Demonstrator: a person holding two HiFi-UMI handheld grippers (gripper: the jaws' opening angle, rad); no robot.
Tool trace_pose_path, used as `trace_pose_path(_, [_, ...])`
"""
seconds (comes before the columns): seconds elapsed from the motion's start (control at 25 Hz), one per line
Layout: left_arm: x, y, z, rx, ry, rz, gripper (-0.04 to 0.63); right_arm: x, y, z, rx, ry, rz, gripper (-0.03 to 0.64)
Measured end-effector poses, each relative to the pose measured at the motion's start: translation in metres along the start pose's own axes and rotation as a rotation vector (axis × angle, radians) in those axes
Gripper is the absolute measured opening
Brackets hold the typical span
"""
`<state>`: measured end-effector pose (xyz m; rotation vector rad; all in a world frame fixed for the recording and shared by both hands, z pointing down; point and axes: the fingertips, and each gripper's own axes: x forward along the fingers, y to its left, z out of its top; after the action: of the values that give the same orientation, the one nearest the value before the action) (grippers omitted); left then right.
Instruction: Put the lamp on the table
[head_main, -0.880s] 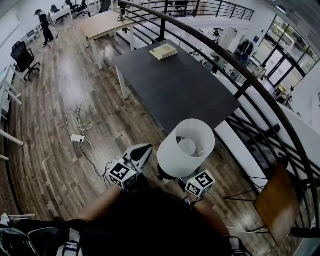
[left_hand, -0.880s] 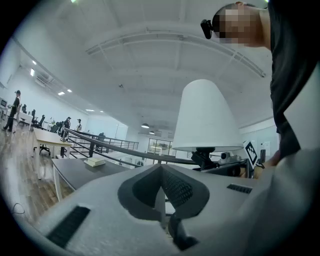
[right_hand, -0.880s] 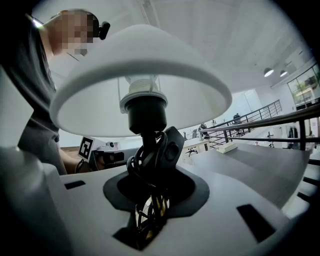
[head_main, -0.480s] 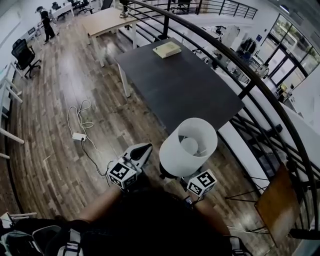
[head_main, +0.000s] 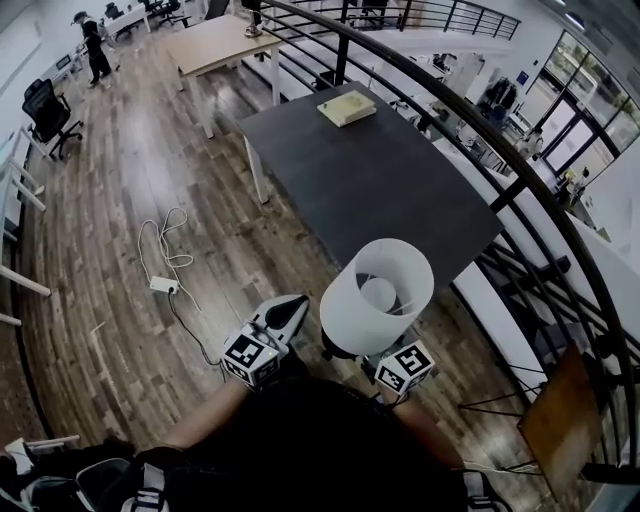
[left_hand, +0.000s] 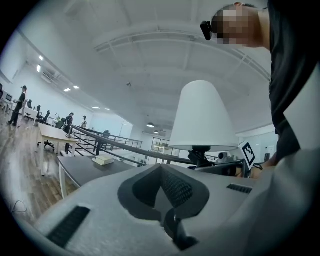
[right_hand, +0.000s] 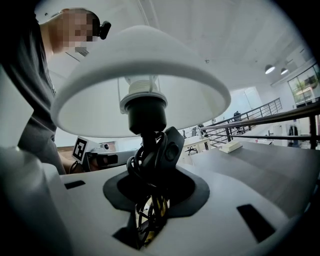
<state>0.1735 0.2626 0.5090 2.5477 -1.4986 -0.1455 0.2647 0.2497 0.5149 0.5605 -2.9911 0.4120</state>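
Bright, even daylight fills the head view, entering through the tall glass windows (head_main: 590, 90) at upper right and leaving pale glare on the brown wooden plank floor (head_main: 130, 150) at upper left. Fisheye distortion bows the black metal railing (head_main: 470, 125). Both gripper views darken at their corners; in the right one the white-shaded table lamp (right_hand: 135, 70) looks soft, its underside greyer.

Head view: the lamp (head_main: 377, 297) shade hides its base; the table's (head_main: 380, 190) flat item (head_main: 347, 107) too small to identify
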Motion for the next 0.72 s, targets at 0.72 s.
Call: trace_pose_path(0.72, [-0.046,0.171,0.048,0.012,-0.024,0.094,0.009,0.199,0.017,0.038,-0.010,0.001,0.083,0.104])
